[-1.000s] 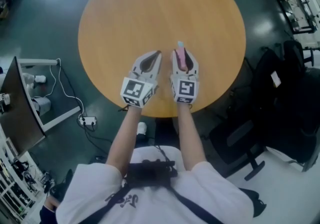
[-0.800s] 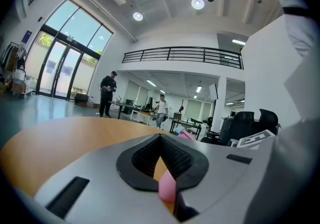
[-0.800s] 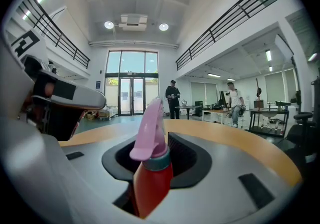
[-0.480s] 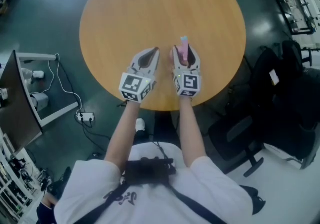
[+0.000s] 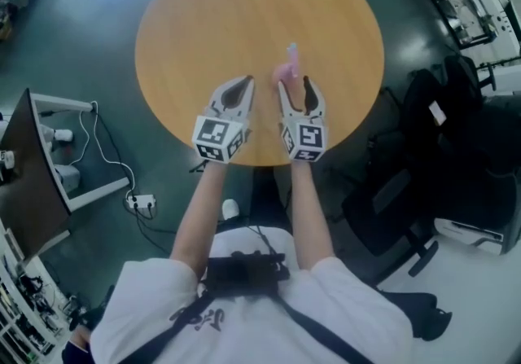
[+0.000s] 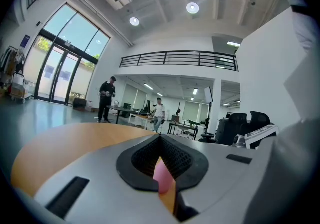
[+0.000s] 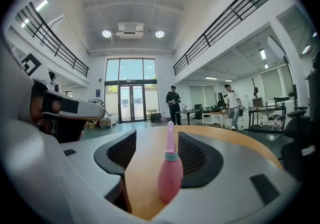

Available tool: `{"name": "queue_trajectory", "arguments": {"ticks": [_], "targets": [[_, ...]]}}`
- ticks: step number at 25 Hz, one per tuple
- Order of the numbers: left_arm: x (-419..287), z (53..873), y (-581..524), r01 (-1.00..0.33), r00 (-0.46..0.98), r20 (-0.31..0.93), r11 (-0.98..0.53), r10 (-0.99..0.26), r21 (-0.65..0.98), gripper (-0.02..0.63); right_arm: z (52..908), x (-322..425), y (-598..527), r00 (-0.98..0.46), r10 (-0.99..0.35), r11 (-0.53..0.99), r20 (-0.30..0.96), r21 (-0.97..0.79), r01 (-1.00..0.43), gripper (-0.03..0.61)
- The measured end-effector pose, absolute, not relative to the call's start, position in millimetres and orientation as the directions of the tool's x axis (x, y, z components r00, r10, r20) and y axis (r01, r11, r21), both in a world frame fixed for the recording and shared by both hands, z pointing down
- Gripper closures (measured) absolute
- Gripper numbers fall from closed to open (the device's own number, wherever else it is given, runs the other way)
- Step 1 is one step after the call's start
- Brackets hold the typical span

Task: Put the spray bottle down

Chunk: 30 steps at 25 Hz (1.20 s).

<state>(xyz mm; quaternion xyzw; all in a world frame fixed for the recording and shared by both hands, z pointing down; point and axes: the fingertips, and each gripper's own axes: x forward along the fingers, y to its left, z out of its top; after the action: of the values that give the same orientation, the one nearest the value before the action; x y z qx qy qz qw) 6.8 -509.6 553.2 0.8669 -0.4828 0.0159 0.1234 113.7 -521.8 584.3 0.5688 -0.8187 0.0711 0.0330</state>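
A small pink spray bottle (image 5: 287, 69) with a pale cap stands upright on the round wooden table (image 5: 203, 20). In the right gripper view the bottle (image 7: 170, 178) is between the jaws, close to the right pad, with bare table on its left. My right gripper (image 5: 295, 87) is opening, and its pads are off the bottle. My left gripper (image 5: 247, 81) lies beside it to the left with its tips together and nothing held. In the left gripper view a sliver of pink shows through the hollow behind that gripper's (image 6: 160, 137) closed tips.
Both grippers hover over the table's near edge. A black office chair (image 5: 391, 199) and dark bags (image 5: 456, 126) stand to the right, a monitor (image 5: 32, 175) and floor cables (image 5: 138, 199) to the left. Two people stand far off in the hall.
The right jaws have spread apart and let go of the bottle, which now stands free on the table. Both grippers have drawn back a little toward the near edge.
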Motion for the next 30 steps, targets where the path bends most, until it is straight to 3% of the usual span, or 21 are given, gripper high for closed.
{"name": "queue_trajectory", "arguments": {"ticks": [13,20,30], "targets": [[1,478,-432,-0.848,0.524,0.079,-0.512,-0.848,0.137,0.601,485,84,-424,-0.357,-0.933,0.356,0.045,-0.029,-0.934,0.41],[-7,419,-388,-0.85,0.524,-0.009,-0.523,-0.852,0.068,0.601,421,62,-382,-0.376,-0.925,0.376,-0.06,0.001,-0.926,0.528],[-13,369,-353,-0.86,0.505,-0.085,-0.509,-0.859,0.041,0.601,354,65,-345,-0.358,-0.924,0.363,-0.137,-0.016,-0.932,0.554]]}}
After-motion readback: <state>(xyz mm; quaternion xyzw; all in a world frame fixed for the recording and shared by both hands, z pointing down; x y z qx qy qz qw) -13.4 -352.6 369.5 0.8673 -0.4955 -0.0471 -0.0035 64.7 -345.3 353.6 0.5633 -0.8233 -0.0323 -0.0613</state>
